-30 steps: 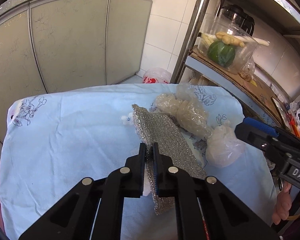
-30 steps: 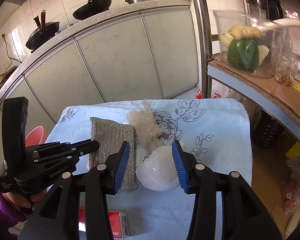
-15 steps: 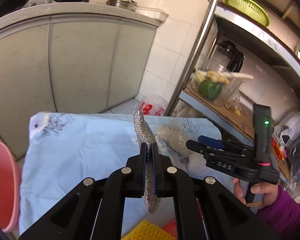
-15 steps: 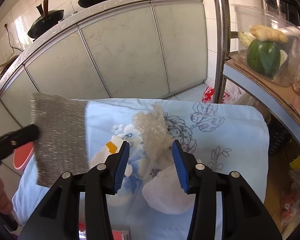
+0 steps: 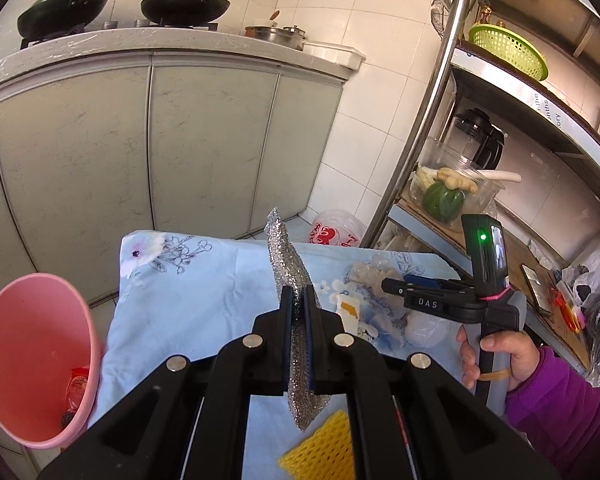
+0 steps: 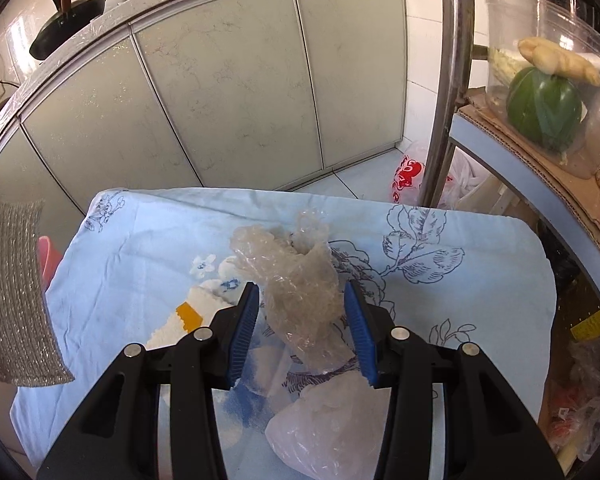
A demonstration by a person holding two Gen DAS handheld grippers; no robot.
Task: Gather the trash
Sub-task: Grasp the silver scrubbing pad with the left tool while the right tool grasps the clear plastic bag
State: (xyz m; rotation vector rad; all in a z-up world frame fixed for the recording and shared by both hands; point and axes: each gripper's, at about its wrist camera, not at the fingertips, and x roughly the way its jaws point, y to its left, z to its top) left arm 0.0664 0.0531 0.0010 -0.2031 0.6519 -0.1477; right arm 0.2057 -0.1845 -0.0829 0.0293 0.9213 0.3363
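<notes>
left wrist view shows the left gripper (image 5: 299, 308) clamped on a silver scouring pad (image 5: 288, 256), lifted over the blue cloth (image 5: 188, 300), with a pink bin (image 5: 32, 356) at left. right gripper (image 6: 302, 330) stands apart around crumpled clear plastic (image 6: 300, 280) lying on the cloth, pads not pressing.

A silver mesh scouring pad (image 5: 296, 304) hangs upright, lifted off the tabletop (image 5: 204, 288). A crumpled clear plastic bag (image 6: 300, 280) and a whitish bag (image 6: 328, 432) lie on the floral cloth.
</notes>
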